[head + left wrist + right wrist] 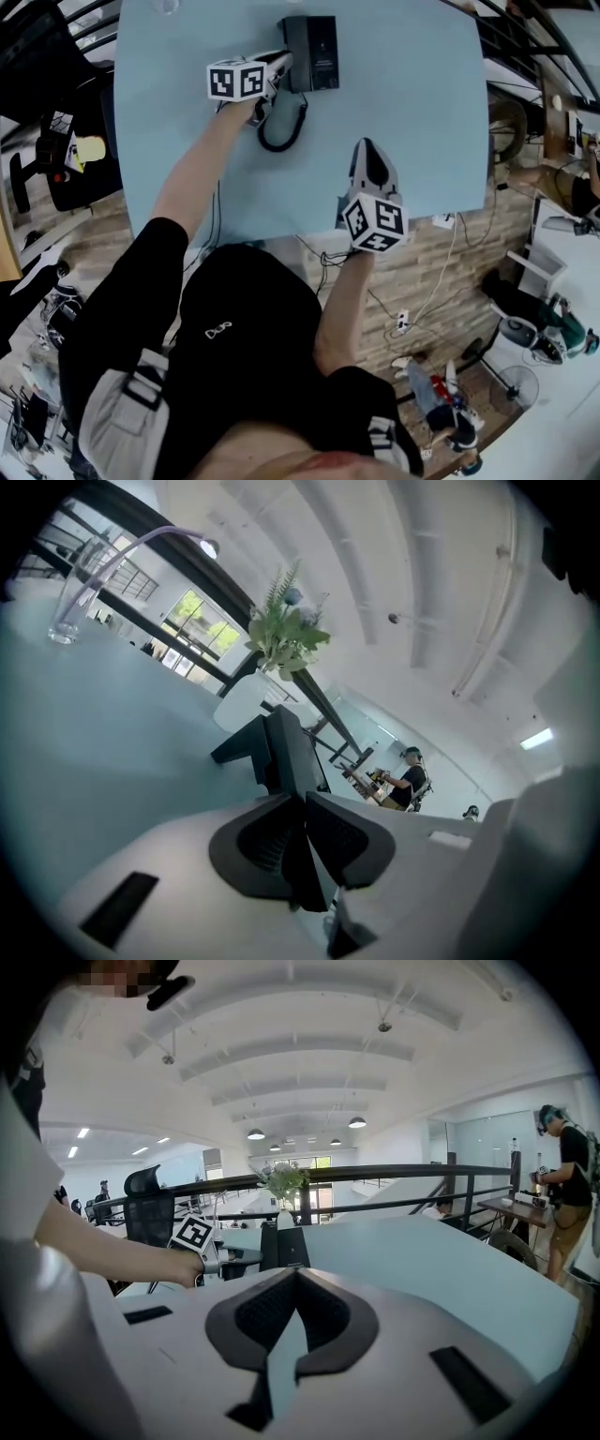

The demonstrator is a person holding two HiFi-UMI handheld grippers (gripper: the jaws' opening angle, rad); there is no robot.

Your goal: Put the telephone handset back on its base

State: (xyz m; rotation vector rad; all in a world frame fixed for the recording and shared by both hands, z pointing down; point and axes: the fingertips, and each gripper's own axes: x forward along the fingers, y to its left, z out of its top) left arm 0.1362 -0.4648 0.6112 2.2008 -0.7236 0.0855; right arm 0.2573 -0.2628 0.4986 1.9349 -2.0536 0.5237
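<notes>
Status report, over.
Left gripper shut, empty, beside handset. Right gripper shut, empty. Handset looks seated on base. Nothing blocking.

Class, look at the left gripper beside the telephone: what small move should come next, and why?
Probably draw the left gripper back from the base. Its jaws are shut on nothing, and the handset seems to lie already on the base's left side, with the cord looped in front. The right gripper, also shut and empty, is idle near the table edge.
</notes>
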